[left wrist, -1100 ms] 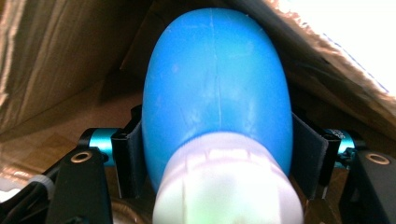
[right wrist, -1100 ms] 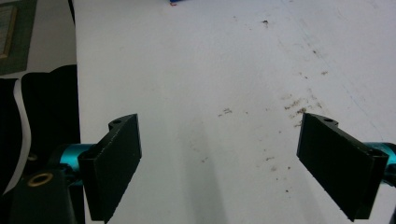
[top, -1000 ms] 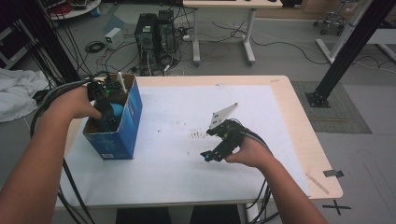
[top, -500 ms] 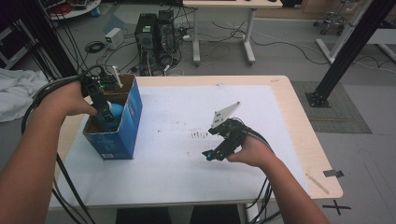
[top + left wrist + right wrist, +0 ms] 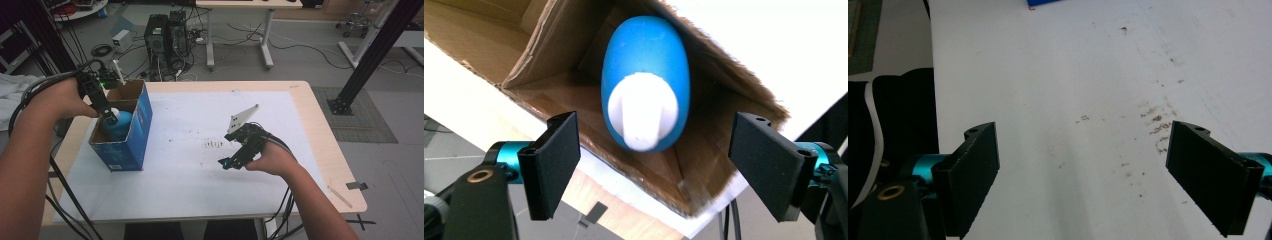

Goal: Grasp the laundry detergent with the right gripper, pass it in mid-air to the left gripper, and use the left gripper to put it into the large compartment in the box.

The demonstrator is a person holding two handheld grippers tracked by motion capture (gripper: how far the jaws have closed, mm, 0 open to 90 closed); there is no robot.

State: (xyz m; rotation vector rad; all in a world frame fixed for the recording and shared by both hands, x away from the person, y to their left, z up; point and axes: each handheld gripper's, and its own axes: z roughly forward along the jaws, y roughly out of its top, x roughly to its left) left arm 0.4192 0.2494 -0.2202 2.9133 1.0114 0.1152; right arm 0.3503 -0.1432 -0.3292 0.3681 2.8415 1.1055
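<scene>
A blue cardboard box [image 5: 125, 145] stands open at the table's left. Inside it a blue bottle with a white cap [image 5: 119, 125] stands upright. My left gripper [image 5: 109, 119] hangs just above the bottle. In the left gripper view the bottle [image 5: 646, 75] sits below the gripper [image 5: 664, 165]; the jaws have just been opening and stand wide, clear of the cap. My right gripper [image 5: 227, 162] rests low over the white table cover right of centre. In the right gripper view it [image 5: 1083, 175] is open, with nothing between its jaws.
Brown crumbs [image 5: 215, 145] are scattered on the white cover [image 5: 190, 110] between the box and the right hand. Cables trail from both grippers over the front edge. Computer towers [image 5: 165, 35] and a black frame post [image 5: 370, 55] stand on the floor beyond the table.
The left gripper has risen out of the box and its jaws have spread, leaving the blue bottle standing inside. The right hand has stayed where it was.
</scene>
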